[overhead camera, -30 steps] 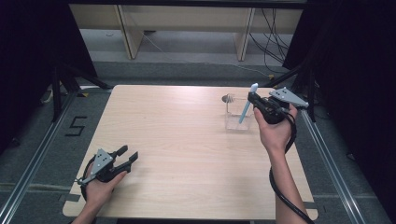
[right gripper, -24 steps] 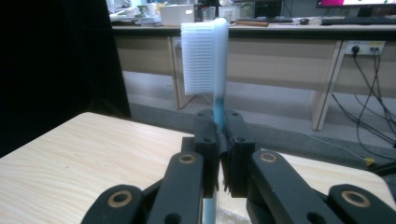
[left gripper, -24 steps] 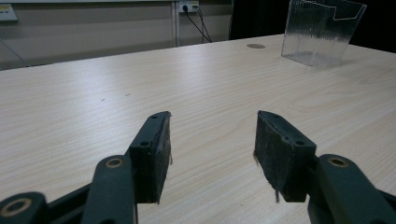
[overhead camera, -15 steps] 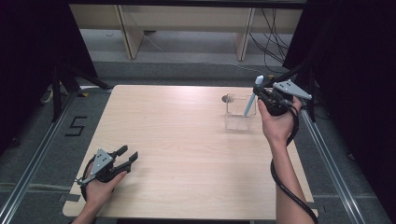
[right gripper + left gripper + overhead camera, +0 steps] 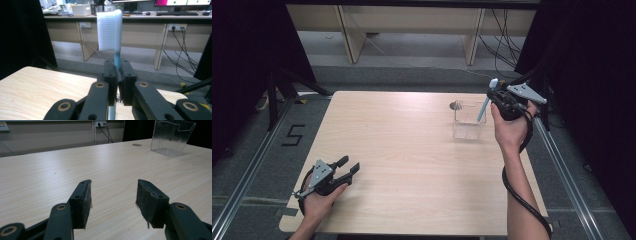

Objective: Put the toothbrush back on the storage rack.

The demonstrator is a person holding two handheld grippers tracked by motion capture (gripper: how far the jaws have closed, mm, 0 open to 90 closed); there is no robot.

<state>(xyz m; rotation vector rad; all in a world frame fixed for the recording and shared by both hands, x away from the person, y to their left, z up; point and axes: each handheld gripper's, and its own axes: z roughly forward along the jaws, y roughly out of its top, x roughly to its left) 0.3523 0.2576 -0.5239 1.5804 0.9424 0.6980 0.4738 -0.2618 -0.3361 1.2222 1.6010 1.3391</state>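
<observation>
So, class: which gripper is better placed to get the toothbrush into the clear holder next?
The right gripper: it is shut on the toothbrush, right beside the clear holder. The left gripper sits open at the table's near-left corner, far off.

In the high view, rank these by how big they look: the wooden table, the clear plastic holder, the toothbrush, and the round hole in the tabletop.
Largest to smallest:
1. wooden table
2. clear plastic holder
3. toothbrush, part of it covered by the right tool clamping it, so its rank is less sure
4. round hole
</observation>
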